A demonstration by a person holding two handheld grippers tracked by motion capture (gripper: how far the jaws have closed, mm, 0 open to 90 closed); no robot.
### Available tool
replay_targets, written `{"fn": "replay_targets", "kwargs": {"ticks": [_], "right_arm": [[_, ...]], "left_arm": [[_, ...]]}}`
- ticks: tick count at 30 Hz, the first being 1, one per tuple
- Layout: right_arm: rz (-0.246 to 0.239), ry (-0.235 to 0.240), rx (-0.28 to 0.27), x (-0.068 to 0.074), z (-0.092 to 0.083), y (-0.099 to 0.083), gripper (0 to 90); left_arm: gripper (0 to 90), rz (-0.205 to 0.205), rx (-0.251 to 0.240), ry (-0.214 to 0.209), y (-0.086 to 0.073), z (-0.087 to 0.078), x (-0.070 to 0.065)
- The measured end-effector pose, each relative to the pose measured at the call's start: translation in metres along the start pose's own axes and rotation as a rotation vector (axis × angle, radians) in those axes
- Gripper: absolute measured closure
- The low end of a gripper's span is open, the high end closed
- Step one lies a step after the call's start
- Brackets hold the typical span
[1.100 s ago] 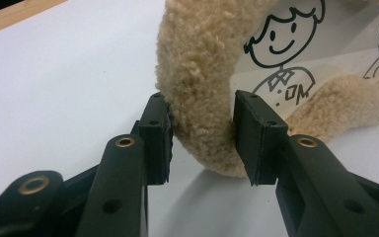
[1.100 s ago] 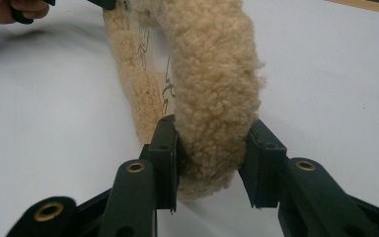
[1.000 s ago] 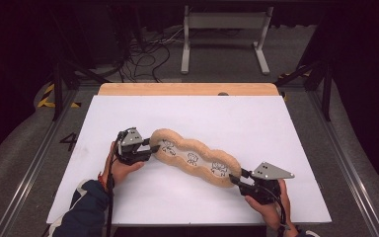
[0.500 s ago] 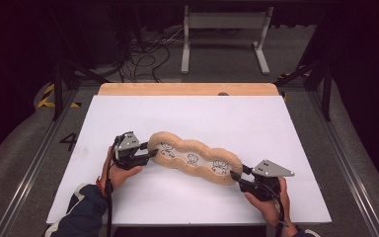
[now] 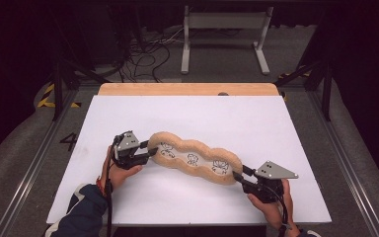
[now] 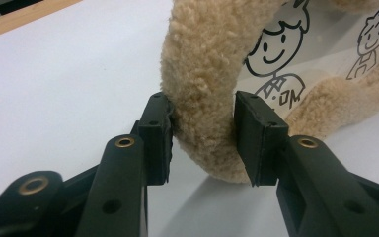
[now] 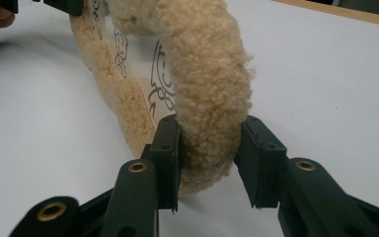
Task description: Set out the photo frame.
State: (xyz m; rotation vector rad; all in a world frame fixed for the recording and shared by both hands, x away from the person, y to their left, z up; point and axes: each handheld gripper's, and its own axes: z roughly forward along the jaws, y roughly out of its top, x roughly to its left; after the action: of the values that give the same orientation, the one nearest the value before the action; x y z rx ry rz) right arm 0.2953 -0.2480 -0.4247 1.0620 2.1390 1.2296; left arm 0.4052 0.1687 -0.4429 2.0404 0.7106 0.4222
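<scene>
Two hand-held grippers, one at each end of a long fleecy item.

Far left: a sleeve [image 5: 81, 212], dark with a pale stripe, comes in from the near edge; the person's left hand [image 5: 120, 171] is wrapped under the left hand-held gripper [image 5: 150, 149]. Its jaws pinch the left end of the fleece-edged mat [image 5: 193, 160]. In the left gripper view both pads sit pressed into the curly tan border [image 6: 202, 98], one on each side of the rim, and the pile bulges slightly between them.

Centre: the mat lies on the white counter [image 5: 202, 118], running aslant from upper left to lower right. Its outline is lobed, like several rounds joined in a row. Tan fleece rims a pale inner panel with line-drawn cartoon figures [image 5: 192, 159]; in the left gripper view one figure [image 6: 276, 54] has spiky hair and a smile.

Right: the right hand-held gripper [image 5: 238, 177] clamps the mat's lower right end, with the grey three-cornered plate [image 5: 275, 171] on top and the person's right hand [image 5: 271, 202] beneath. In the right gripper view the jaws close on the thick fleece rim [image 7: 207, 74], pads touching it on both sides.

Behind the white sheet a wooden strip [image 5: 187, 89] shows along the far edge. Beyond it, cables [image 5: 148, 52] trail on the floor, and a white stand [image 5: 224, 29] sits there too.
</scene>
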Motion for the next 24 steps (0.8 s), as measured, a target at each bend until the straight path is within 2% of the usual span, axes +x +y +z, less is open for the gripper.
{"fn": "replay_targets", "kwargs": {"ticks": [10, 24], "right_arm": [[-0.004, -0.013, 0.004, -0.006, 0.004, 0.002, 63.5], [-0.035, -0.028, 0.010, -0.014, 0.015, 0.008, 63.8]], "left_arm": [[61.5, 0.006, 0.012, -0.011, -0.003, -0.006, -0.004], [60.4, 0.003, 0.010, 0.004, -0.009, -0.016, -0.015]]}}
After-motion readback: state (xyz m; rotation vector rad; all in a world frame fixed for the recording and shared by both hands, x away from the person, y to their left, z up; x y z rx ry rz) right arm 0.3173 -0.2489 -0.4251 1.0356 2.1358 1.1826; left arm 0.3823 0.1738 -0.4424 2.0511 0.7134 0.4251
